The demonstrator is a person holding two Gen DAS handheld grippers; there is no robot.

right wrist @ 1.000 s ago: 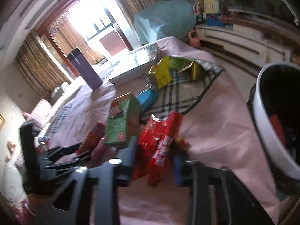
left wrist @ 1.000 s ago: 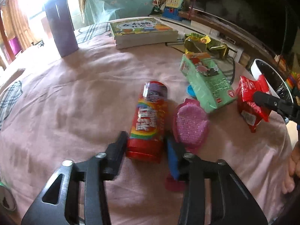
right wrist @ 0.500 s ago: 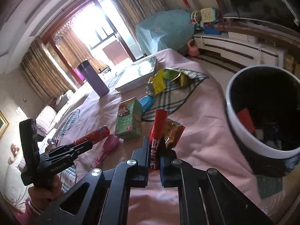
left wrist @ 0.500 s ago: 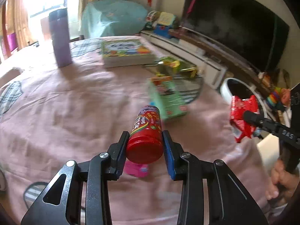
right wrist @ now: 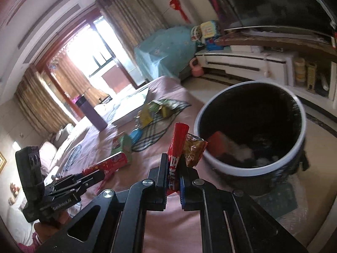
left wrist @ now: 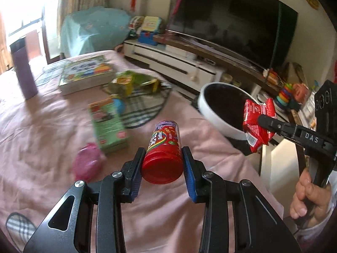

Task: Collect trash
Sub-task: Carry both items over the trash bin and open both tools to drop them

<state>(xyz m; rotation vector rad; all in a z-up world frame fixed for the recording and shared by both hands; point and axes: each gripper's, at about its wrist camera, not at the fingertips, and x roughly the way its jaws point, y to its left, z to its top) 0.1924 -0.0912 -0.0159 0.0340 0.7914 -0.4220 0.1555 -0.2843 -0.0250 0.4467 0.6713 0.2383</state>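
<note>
Beside the white-rimmed black round bin (right wrist: 250, 162), right tongs (right wrist: 173, 176) pinched a crumpled red foil wrapper (right wrist: 177, 147); left tongs (left wrist: 162, 166) clamped a red cylindrical candy tube (left wrist: 163, 147). Best released squarely over the opening.

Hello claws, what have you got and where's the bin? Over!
Left gripper shut on red candy tube. Right gripper shut on red snack wrapper. White-rimmed trash bin just ahead, nothing blocking.
</note>
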